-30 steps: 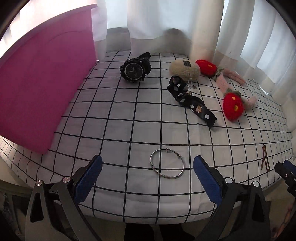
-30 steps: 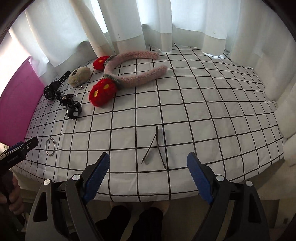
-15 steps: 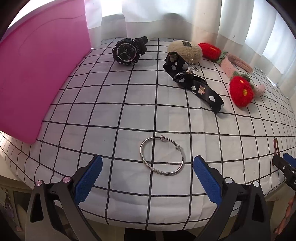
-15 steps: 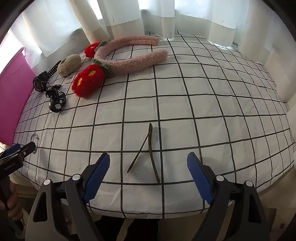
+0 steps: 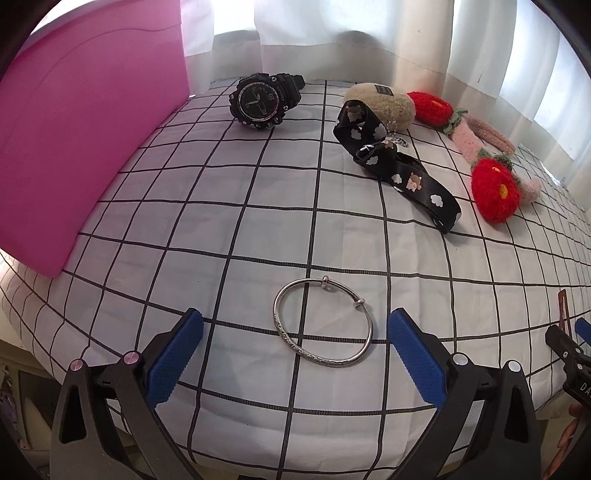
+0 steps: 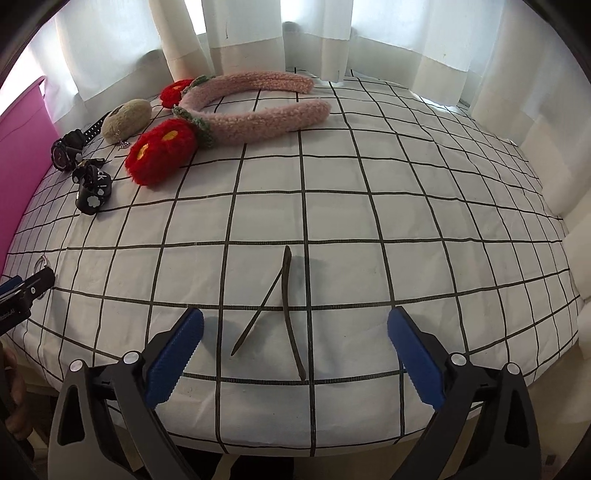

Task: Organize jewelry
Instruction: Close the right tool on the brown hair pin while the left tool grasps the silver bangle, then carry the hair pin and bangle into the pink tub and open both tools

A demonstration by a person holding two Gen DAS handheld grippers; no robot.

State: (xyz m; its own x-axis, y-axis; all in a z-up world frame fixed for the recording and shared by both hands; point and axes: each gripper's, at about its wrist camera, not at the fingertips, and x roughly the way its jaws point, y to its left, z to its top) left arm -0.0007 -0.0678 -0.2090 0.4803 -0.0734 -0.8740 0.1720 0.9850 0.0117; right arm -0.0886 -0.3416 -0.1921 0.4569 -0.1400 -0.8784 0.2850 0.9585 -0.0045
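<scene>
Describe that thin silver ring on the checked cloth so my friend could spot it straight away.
Start from the big pink box at the left of the checked cloth, then come toward the near edge. There, alone between the open left tongs, lies a silver bangle, flat on the cloth. It is the only bare metal hoop; the things behind it are black or fuzzy.

Free room vs. obstacles. Worktop (image 5: 258, 206), gridded cloth: wide bare band betw. near edge and far clutter. Left side walled by upright pink panel (image 5: 81, 122). Far row blocks passage: black watch (image 5: 264, 100), patterned strap (image 5: 399, 166), beige pouch (image 5: 380, 103), pink headband w/ red flowers (image 6: 251, 110); curtains (image 6: 258, 33) close the back. Near edge: silver bangle (image 5: 323, 328) and brown hair clip (image 6: 284, 306) lie flat, well apart. Right half of the cloth open.
</scene>
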